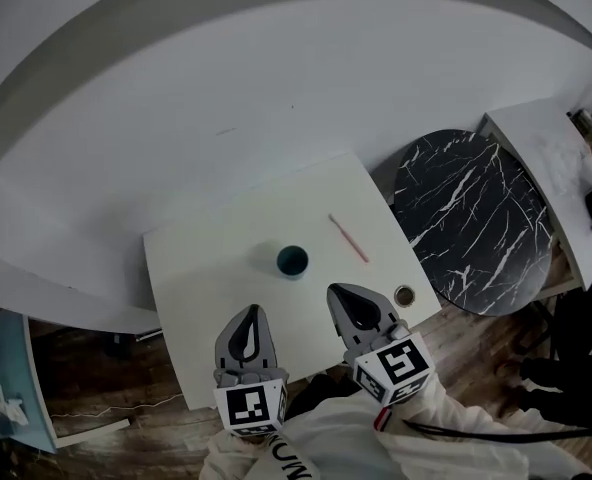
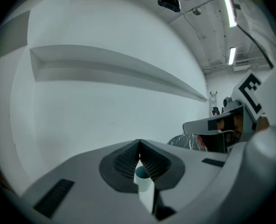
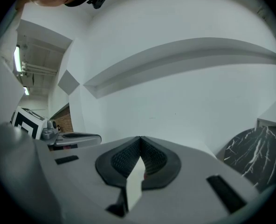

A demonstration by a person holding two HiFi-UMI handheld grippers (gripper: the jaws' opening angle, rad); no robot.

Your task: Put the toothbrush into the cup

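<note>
Toothbrush (image 1: 348,238) untouched, nothing done yet.
It lies on the worktop (image 1: 206,268) near the cup (image 1: 292,261); left gripper (image 1: 248,318) and right gripper (image 1: 348,303) both have fingers closed, empty.

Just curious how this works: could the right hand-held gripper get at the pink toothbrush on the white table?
Probably yes. The toothbrush lies in the open on the white table, just ahead of the right hand-held gripper, with nothing between them. Its jaws are shut and would have to open first.

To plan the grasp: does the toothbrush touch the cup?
Apart. The head view shows bare table between the toothbrush and the cup.
</note>
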